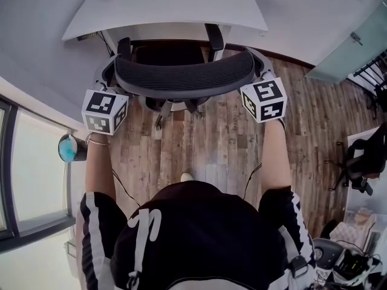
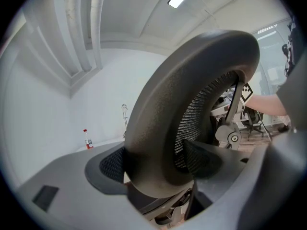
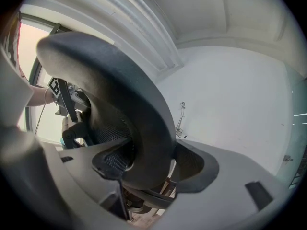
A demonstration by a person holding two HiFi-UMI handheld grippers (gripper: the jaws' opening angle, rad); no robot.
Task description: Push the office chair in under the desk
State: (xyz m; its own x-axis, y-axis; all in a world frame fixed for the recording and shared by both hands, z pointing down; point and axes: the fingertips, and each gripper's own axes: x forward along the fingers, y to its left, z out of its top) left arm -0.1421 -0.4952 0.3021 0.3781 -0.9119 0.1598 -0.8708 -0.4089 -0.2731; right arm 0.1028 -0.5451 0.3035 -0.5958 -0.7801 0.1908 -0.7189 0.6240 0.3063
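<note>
Clamping backrest (image 1: 181,77): left fingers (image 2: 57,190), right fingers (image 3: 242,176).

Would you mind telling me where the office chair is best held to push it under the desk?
Hold the backrest by its top rim, near both ends, coming from behind. The rim is a thick bar facing the person; the left hand-held gripper and right hand-held gripper clamp it, square to the desk.
</note>
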